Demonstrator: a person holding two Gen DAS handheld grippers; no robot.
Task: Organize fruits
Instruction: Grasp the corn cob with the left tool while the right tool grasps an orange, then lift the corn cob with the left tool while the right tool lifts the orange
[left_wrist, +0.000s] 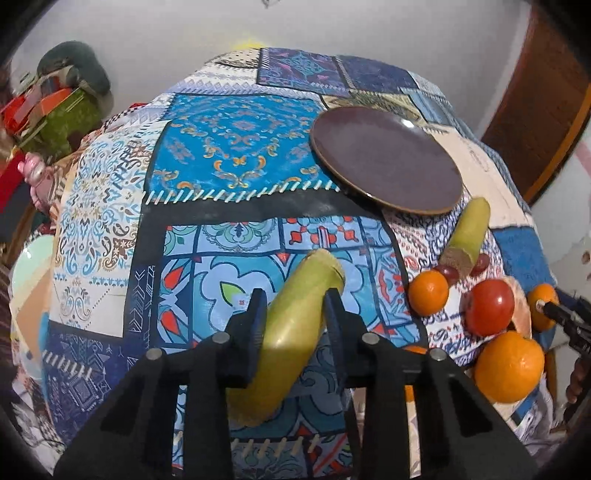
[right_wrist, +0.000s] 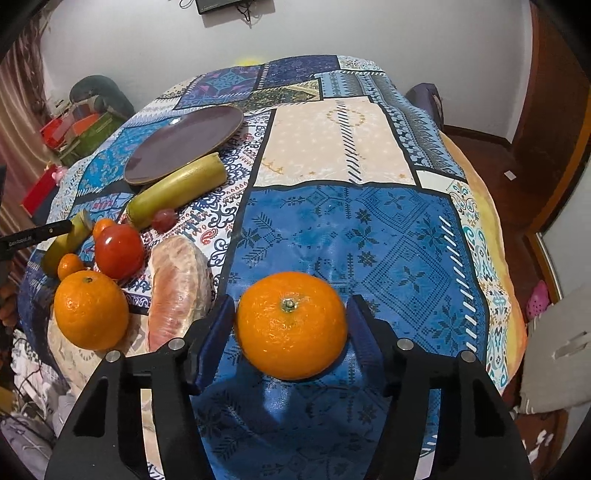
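Left gripper (left_wrist: 293, 314): jaws pinching a stiff yellow-green sugarcane-like stalk piece (left_wrist: 295, 325) mid-length, above the patchwork-covered worktop (left_wrist: 229, 155).
Right gripper (right_wrist: 290, 325): jaws spread, flanking a round orange mandarin (right_wrist: 291, 325) resting on the cloth.
Handling: mandarin looks light, soft-skinned; take across its widest girth, gently.
Fruit pile (right_wrist: 118, 251): left of the mandarin.
Far: empty round brown plate (right_wrist: 184, 142), the likely destination.

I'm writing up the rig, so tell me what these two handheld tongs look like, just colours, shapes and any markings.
Both are matte black plastic with angular, triangular cut-out arms and round silver pivot pins. The left tongs have black, finely ribbed finger pads. The right tongs carry dark blue pads instead. Seen from the right wrist view, the left unit's side shows small white lettering, too blurred to read. No cables or sleeves show.
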